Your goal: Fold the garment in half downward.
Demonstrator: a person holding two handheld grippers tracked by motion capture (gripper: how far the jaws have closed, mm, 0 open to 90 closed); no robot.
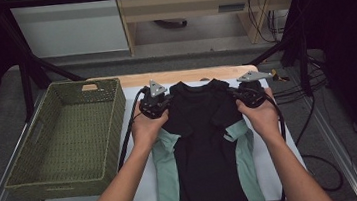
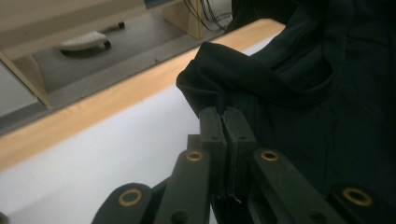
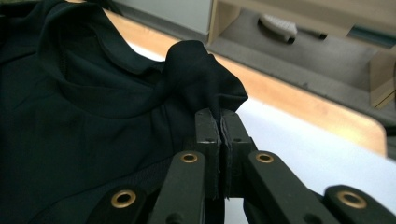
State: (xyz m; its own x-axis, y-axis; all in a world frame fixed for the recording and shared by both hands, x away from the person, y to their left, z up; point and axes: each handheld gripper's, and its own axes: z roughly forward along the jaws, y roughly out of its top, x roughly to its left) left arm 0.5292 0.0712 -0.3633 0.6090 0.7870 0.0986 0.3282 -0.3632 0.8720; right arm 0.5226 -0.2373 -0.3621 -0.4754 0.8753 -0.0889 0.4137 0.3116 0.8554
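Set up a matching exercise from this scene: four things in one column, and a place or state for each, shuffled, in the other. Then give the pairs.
Things:
1. black shirt
2. woven basket
3. left gripper
4. mint green garment

Places or states:
A. stands on the left of the table, nothing in it
B. lies under the dark top, showing at both sides
C. pinched at both shoulders
D. shut on a fold of dark cloth, near the wooden table edge

Pairs: 1-C, 2-A, 3-D, 4-B
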